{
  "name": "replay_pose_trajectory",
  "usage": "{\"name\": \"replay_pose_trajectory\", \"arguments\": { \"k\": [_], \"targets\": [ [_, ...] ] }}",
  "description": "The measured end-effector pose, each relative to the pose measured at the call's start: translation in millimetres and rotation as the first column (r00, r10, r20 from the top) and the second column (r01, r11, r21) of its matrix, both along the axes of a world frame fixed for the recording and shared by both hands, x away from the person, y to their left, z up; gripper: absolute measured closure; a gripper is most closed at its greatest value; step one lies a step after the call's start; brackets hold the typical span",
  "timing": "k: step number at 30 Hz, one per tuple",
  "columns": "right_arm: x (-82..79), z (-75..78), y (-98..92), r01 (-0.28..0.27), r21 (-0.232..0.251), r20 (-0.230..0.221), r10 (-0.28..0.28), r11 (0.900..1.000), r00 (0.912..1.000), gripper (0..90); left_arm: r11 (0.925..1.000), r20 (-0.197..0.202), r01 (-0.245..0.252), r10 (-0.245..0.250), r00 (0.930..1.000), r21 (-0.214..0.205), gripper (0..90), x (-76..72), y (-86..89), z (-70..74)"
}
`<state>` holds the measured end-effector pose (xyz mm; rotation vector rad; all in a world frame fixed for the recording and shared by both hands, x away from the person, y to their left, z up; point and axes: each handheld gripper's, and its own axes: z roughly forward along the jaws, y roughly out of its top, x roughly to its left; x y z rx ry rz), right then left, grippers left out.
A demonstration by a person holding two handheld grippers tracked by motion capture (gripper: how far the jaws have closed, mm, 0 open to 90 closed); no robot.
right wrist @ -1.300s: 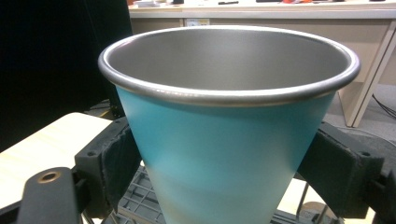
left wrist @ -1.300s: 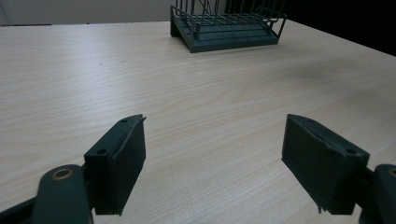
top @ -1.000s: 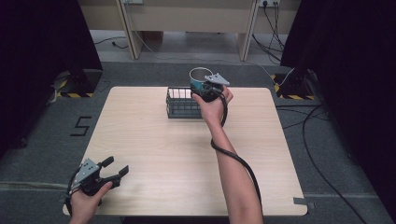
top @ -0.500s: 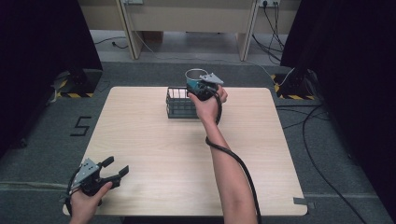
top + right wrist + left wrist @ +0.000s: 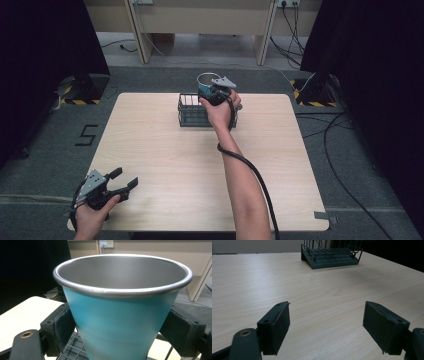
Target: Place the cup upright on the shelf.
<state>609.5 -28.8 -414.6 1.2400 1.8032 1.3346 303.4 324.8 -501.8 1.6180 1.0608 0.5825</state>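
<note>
My right claw [image 5: 120, 322] grips the blue cup [image 5: 122, 315] between its jaws, wire rack [image 5: 192, 111] just beneath; my left claw [image 5: 327, 325] gapes wide over bare desk [image 5: 312, 295].

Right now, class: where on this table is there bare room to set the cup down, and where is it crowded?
Bare wood runs from the wire rack forward to the open left claw at the near left corner, and along the table's right side past the forearm. The far middle is crowded: the right claw holds the blue cup over the rack.
</note>
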Motion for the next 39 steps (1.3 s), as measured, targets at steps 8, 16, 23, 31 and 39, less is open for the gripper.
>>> {"name": "replay_pose_trajectory", "arguments": {
  "k": [8, 16, 23, 31, 39],
  "targets": [
    [2.3, -6.2, 3.6, 0.004, -0.017, -0.028, -0.005, 0.9999, 0.9996, 17.6, 1.0000, 0.000, 0.001, -0.001, 1.0000, -0.001, 21.3, 0.2, 0.0, 0.0],
    [5.2, -11.9, 4.2, 0.014, -0.015, -0.048, -0.014, 0.9998, 0.9987, 17.6, 1.0000, -0.001, 0.003, -0.003, 1.0000, -0.001, 21.3, 0.4, 0.0, 0.0],
    [6.7, -16.9, 5.9, 0.019, -0.039, -0.084, -0.022, 0.9991, 0.9962, 17.5, 1.0000, -0.002, 0.005, -0.005, 1.0000, 0.004, 21.3, 0.4, 0.0, 0.0],
    [7.6, -21.3, 7.6, 0.007, -0.071, -0.121, -0.015, 0.9975, 0.9925, 17.4, 1.0000, -0.003, 0.006, -0.006, 1.0000, 0.002, 21.3, 0.6, -0.2, -0.2],
    [5.6, -20.1, 8.5, -0.001, -0.095, -0.129, -0.012, 0.9954, 0.9915, 14.4, 1.0000, -0.008, 0.008, -0.008, 0.9999, -0.003, 21.1, 0.7, -0.5, -0.3]
  ]
}}
